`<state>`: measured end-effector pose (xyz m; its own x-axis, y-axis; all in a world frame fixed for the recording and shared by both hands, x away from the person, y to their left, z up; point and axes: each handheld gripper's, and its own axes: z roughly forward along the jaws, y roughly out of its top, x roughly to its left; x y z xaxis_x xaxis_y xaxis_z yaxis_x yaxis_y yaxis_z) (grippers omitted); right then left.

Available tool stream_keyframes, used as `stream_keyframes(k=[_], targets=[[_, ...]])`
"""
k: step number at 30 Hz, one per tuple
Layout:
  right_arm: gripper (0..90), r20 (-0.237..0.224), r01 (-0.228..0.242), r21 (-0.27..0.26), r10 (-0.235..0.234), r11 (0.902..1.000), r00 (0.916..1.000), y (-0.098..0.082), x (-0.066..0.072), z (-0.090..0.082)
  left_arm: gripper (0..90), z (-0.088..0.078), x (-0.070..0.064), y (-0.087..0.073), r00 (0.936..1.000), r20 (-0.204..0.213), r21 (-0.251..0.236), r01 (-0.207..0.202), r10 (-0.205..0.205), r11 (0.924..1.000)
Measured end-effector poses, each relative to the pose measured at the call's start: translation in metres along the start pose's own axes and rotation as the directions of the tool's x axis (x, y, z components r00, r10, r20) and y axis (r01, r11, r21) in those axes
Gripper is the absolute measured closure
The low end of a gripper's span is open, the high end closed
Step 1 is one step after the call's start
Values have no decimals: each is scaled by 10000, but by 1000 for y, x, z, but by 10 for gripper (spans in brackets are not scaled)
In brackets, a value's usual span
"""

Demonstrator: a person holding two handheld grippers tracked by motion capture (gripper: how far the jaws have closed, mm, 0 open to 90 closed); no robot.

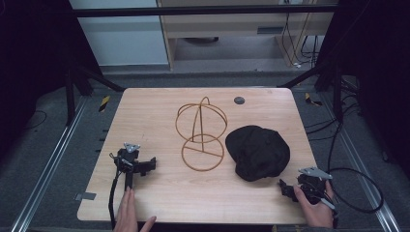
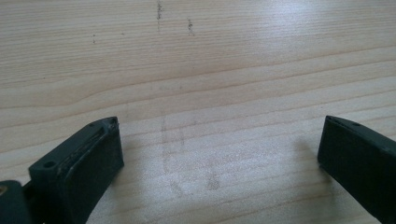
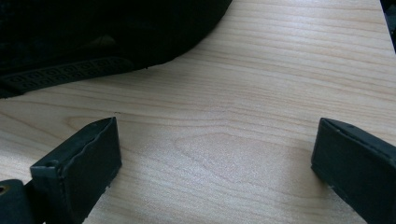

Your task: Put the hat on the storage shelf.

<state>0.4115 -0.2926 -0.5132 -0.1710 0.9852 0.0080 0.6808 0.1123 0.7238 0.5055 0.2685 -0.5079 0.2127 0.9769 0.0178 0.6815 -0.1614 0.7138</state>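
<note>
A black cap lies on the right half of the wooden table; its rim and strap fill the top left of the right gripper view. A wooden wire hat stand sits at the table's middle, left of the cap. My left gripper lies on the table near the left front, jaws wide apart over bare wood, with a hand just behind it. My right gripper rests at the right front corner in a hand, open, just short of the cap.
A small dark round disc lies near the table's far edge. Cables trail off the right side over the floor. Metal frame rails run along both sides of the table.
</note>
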Motion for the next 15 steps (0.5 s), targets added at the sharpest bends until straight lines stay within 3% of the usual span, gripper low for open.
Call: stream_keyframes(k=[7,10,13,15], targets=[[8,-50,14,15,-14,10000,10000,2,0,2,0,0,0,0,10000,-26,2,35,-35,10000],[62,-36,-28,73,28,10000,10000,3,-1,0,0,0,-2,0,9999,-115,15,108,-108,9999],[69,-407,-93,422,110,9991,9991,5,-2,-6,0,0,-2,0,9998,-142,15,133,-132,9999],[69,-390,48,647,-22,9979,9992,6,-1,-12,0,0,-2,0,9998,-136,15,139,-138,9999]])
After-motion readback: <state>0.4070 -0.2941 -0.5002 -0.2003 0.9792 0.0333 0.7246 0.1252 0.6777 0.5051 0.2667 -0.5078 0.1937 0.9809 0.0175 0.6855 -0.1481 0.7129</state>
